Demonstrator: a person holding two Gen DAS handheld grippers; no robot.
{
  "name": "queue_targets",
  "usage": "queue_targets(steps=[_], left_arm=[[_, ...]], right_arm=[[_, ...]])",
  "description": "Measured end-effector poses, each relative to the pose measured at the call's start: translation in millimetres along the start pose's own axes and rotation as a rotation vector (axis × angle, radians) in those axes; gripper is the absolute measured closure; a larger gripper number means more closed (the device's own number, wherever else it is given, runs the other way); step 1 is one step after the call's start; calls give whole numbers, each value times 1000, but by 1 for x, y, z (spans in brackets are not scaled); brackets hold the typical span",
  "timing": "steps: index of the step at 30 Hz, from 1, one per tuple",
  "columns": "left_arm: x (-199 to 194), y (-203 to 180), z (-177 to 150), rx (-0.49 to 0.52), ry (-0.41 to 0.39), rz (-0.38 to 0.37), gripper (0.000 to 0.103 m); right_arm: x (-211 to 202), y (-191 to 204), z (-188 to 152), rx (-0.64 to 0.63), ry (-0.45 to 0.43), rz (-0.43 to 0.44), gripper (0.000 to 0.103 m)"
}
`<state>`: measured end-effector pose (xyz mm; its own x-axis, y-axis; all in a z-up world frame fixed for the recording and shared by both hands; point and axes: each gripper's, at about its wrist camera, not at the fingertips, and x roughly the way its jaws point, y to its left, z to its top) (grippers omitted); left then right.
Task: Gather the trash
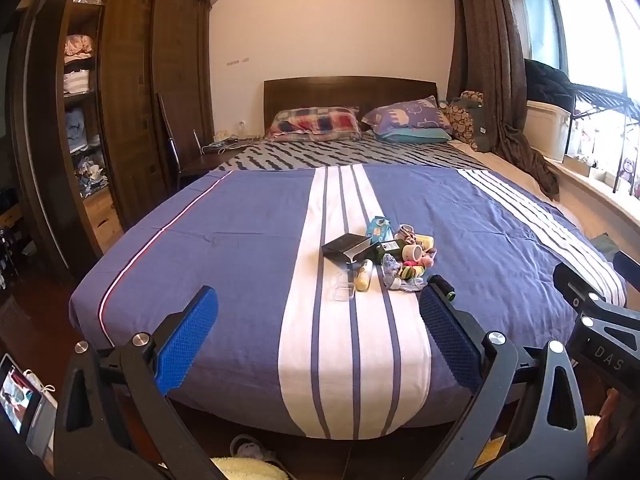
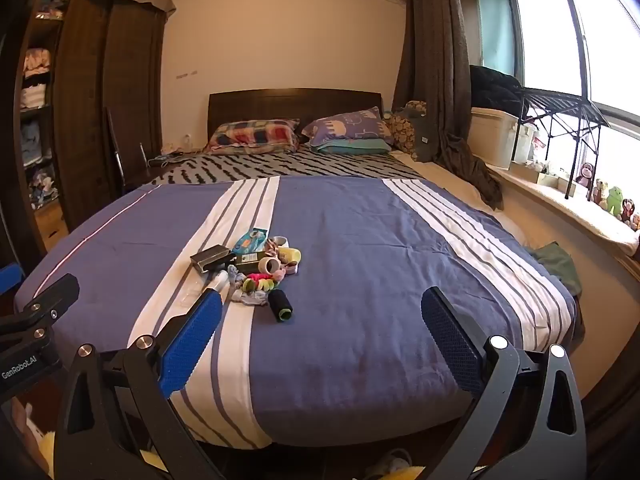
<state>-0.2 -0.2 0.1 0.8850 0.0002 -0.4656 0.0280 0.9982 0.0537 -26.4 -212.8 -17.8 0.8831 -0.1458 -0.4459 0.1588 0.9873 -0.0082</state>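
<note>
Trash pile (image 1: 380, 258) sits mid-frame on the bed (image 1: 224, 240); left gripper (image 1: 318, 312) and right gripper (image 2: 322, 316) hover, jaws released, empty.

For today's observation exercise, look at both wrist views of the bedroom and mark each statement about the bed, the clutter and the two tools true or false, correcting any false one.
1. The pile of small items lies on the blue bedspread. True.
2. The left tool is clamped on a box. False: it is open and holds nothing.
3. A black spool lies at the near edge of the pile. True.
4. The right tool holds the spool. False: it is open and empty, short of the pile.
5. Two pillows sit by the headboard. True.
6. The bedspread is plain red. False: it is blue with white stripes.
</note>
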Motion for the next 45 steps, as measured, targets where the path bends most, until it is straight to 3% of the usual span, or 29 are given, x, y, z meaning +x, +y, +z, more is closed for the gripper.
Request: queue_targets(steps=[45], left_arm=[[-8,7,8,-19,-17,12,8]], right_arm=[[-4,-9,1,41,-21,12,3]])
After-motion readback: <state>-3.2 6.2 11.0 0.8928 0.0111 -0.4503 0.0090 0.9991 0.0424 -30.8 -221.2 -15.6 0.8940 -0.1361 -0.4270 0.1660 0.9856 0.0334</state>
